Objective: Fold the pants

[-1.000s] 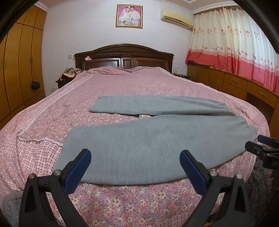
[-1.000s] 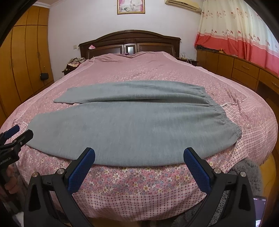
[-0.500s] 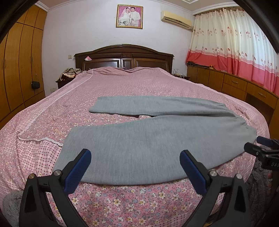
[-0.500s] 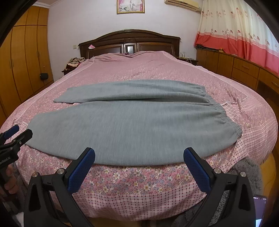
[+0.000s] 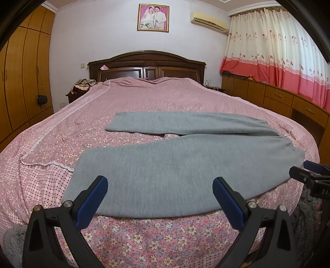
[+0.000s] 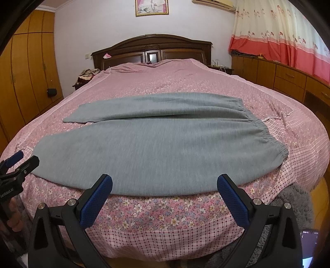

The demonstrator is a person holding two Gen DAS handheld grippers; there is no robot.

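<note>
A bedroom with a dark wooden headboard (image 5: 146, 64), a framed picture (image 5: 153, 17) on the wall and red-and-cream curtains (image 5: 284, 61): across the foot of a bed (image 5: 144, 96) covered in a pink flowered bedspread lie grey pants (image 5: 175, 162), spread flat and unfolded. The elastic waistband (image 6: 270, 140) sits toward the right side of the bed, and the two legs run leftward, the far leg (image 5: 185, 122) parted from the near one by a narrow gap of bedspread. The left gripper (image 5: 157, 198) hangs at the bed's near edge with its blue-padded fingers wide apart, holding nothing. The right gripper (image 6: 165, 194) is likewise spread wide and empty, just short of the near leg's hem.
</note>
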